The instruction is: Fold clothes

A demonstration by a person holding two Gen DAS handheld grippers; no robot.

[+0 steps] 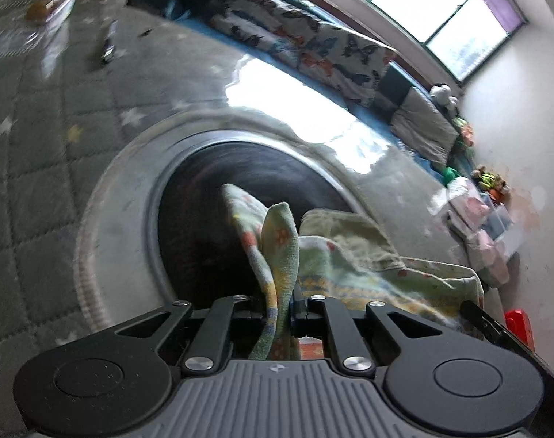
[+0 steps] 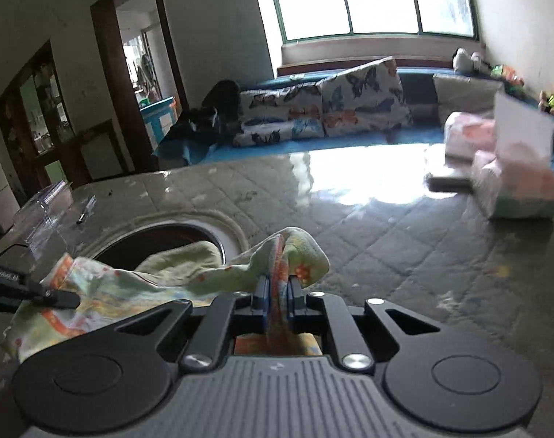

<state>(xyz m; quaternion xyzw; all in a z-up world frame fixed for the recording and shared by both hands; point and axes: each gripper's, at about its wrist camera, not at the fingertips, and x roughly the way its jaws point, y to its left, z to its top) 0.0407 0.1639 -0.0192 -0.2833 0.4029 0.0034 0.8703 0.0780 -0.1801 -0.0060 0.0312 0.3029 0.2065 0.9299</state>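
Note:
A pale green printed cloth (image 1: pixel 350 255) with orange and yellow marks lies over the quilted grey table top, partly across a dark round opening (image 1: pixel 211 226). My left gripper (image 1: pixel 281 303) is shut on a bunched edge of the cloth, which rises between its fingers. In the right wrist view the same cloth (image 2: pixel 105 292) spreads to the left, and my right gripper (image 2: pixel 278 288) is shut on another raised fold of it. The tip of the left gripper (image 2: pixel 57 297) shows at the left edge there, resting on the cloth.
The quilted table cover (image 2: pixel 386 241) stretches ahead, glossy under window glare. A clear plastic box (image 2: pixel 46 204) and a pen (image 2: pixel 85 210) lie at far left. Pink and white packets (image 2: pixel 514 182) stand at right. Butterfly cushions (image 2: pixel 324 109) line a blue bench behind.

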